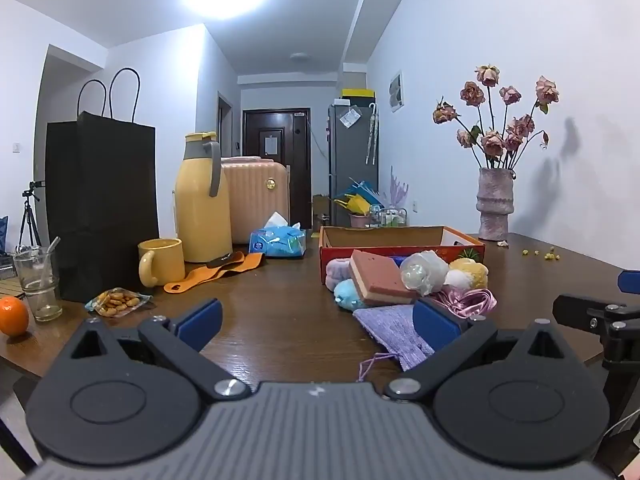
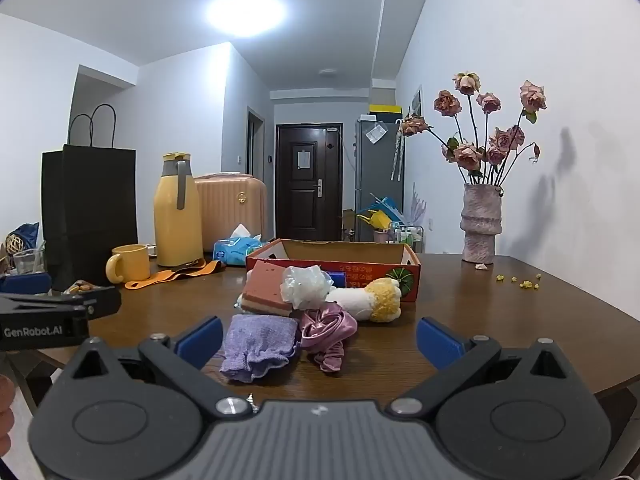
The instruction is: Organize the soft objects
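White walls (image 2: 520,40), ceiling light (image 2: 246,12) (glaring), dark door (image 2: 308,184)

"GenRobot.AI" stands in white on the left tongs (image 2: 60,312).

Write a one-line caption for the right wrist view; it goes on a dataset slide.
Open right gripper faces a pile of soft objects, purple cloth nearest, in front of an open cardboard box.
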